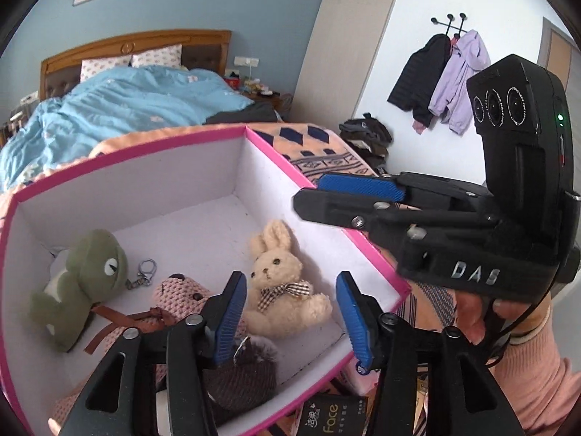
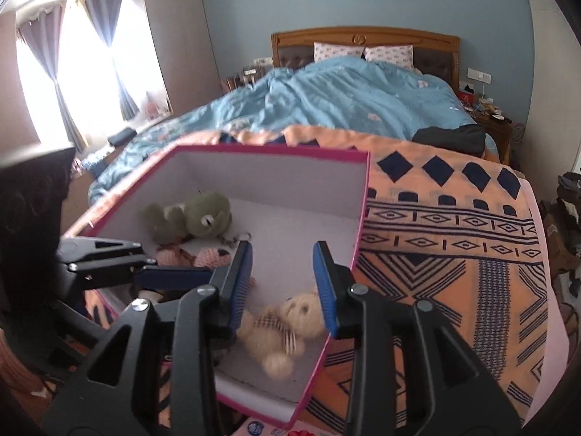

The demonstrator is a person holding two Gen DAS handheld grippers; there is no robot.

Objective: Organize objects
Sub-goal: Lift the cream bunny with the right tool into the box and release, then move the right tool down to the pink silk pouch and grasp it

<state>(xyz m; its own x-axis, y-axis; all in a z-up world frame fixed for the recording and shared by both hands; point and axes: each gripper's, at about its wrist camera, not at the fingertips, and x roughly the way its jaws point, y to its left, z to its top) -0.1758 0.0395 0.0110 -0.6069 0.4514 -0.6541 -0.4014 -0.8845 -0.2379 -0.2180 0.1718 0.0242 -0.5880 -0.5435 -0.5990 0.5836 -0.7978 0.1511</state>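
Note:
A white box with a pink rim [image 1: 328, 196] [image 2: 363, 196] stands on the bed's orange patterned blanket. On its floor lie a green frog plush [image 1: 83, 283] [image 2: 203, 214], a pink knitted bear [image 1: 178, 298] [image 2: 210, 256], a cream bunny [image 1: 279, 276] [image 2: 287, 327] and a dark brown furry toy [image 1: 247, 374]. My left gripper [image 1: 290, 316] [image 2: 174, 263] hangs open over the box's near side, and the bunny lies loose below its fingers. My right gripper [image 2: 283, 283] [image 1: 308, 192] reaches over the box's right rim, open above the bunny, touching nothing.
The orange blanket [image 2: 454, 254] spreads to the right of the box, with a blue duvet [image 2: 345, 98] behind it. A pack marked "Face" [image 1: 323, 414] lies by the box's near corner. Coats [image 1: 446, 76] hang on the wall, and a person's hand [image 1: 472, 312] holds the right gripper.

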